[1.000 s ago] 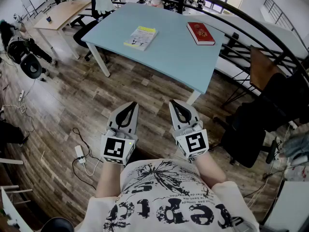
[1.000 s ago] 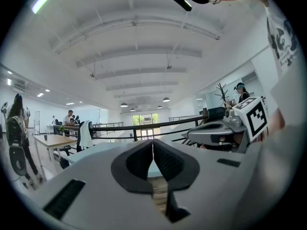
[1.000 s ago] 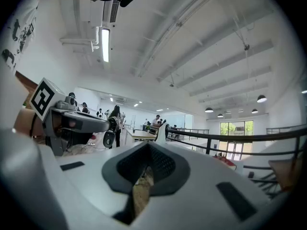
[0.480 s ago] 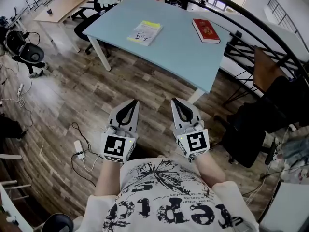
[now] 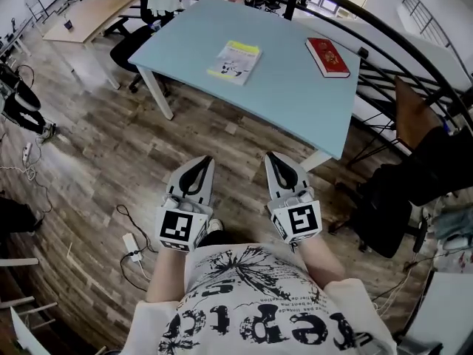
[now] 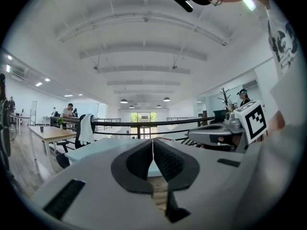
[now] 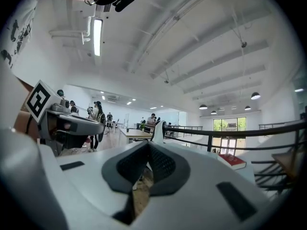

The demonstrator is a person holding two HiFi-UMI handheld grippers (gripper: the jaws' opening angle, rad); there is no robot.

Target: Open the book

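Plank flooring [image 5: 96,161] spreads from nine o'clock, with a wooden desk [image 5: 85,17] at eleven, a pale blue table [image 5: 295,95] at twelve and a black railing [image 5: 403,43] curving toward two. On the table a yellow-and-white book [image 5: 235,61] lies flat and closed at twelve, a red book [image 5: 327,57] closed at one, well apart. At six, short of the table, the left gripper [image 5: 205,159] and right gripper [image 5: 270,156] each have jaws pressed together on nothing.
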